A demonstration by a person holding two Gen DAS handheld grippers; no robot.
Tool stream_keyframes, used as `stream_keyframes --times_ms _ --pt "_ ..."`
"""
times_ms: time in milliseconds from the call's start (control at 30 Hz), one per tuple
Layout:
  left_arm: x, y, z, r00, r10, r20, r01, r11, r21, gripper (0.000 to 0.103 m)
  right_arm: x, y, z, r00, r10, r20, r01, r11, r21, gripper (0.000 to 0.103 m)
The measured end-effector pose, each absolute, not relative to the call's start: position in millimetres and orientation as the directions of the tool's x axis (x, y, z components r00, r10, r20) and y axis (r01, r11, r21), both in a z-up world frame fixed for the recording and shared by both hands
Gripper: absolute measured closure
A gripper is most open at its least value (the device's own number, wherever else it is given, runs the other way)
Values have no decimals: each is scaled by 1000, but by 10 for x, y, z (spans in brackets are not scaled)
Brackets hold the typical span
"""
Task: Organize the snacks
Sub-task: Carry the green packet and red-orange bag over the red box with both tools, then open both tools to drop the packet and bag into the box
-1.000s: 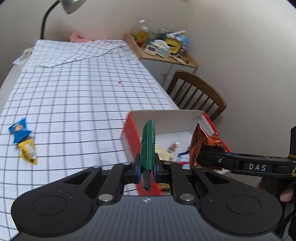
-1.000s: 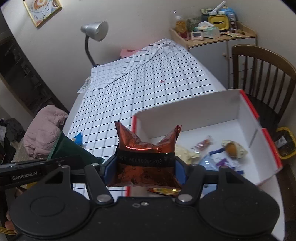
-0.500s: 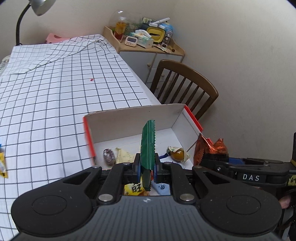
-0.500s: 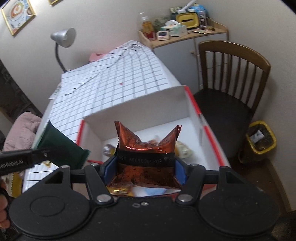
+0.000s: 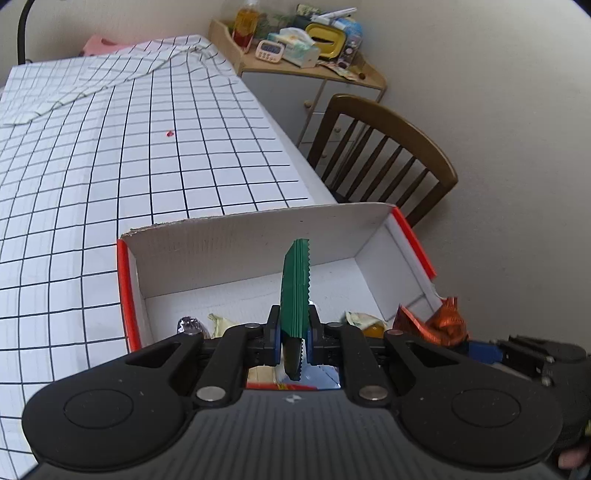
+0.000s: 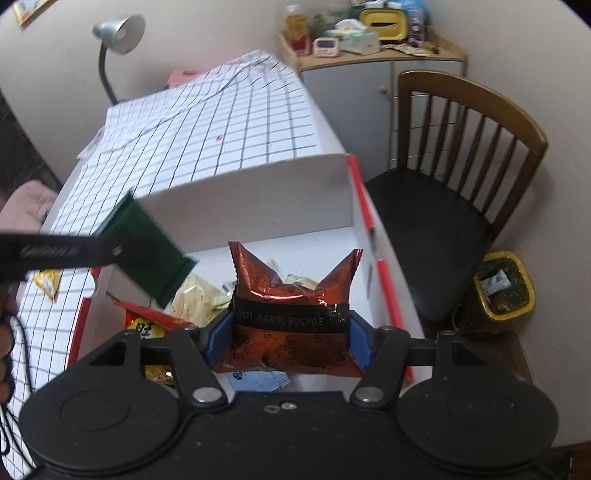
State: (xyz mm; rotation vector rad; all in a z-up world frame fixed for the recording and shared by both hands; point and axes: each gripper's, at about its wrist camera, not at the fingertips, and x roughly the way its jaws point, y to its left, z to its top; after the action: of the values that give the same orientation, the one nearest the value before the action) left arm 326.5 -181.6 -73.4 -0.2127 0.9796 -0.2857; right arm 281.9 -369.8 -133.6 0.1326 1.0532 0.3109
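Note:
My left gripper point(image 5: 293, 334) is shut on a flat green snack packet point(image 5: 294, 291), held edge-on above the white cardboard box with red rims point(image 5: 236, 243). My right gripper point(image 6: 288, 336) is shut on a copper-orange foil snack bag point(image 6: 293, 291), held over the same box point(image 6: 258, 192). In the right wrist view the left gripper with the green packet point(image 6: 147, 247) hovers over the box's left part. In the left wrist view the orange bag point(image 5: 439, 321) shows at the box's right wall. Several snacks lie in the box, among them a yellow wrapper point(image 6: 199, 299) and a red packet point(image 6: 147, 321).
The box stands at the near right edge of a table with a checked cloth point(image 5: 110, 177). A wooden chair point(image 6: 469, 155) stands right of it, with a yellow bin point(image 6: 502, 284) on the floor. A cluttered cabinet point(image 5: 306, 48) and a desk lamp point(image 6: 118, 33) stand at the back. A yellow snack point(image 6: 48, 282) lies on the cloth.
Both grippers have moved right and forward over the box with their packets still held. The loose snacks on the cloth have left the left wrist view.

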Motion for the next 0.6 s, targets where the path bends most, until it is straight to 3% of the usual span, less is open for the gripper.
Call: stream_keyframes --times_ms 600 --pt "3693 -1712 -1206 451 -291 -843 56 953 -299 92 3091 -3390 -1651 320 287 -903 -274 940 202 39"
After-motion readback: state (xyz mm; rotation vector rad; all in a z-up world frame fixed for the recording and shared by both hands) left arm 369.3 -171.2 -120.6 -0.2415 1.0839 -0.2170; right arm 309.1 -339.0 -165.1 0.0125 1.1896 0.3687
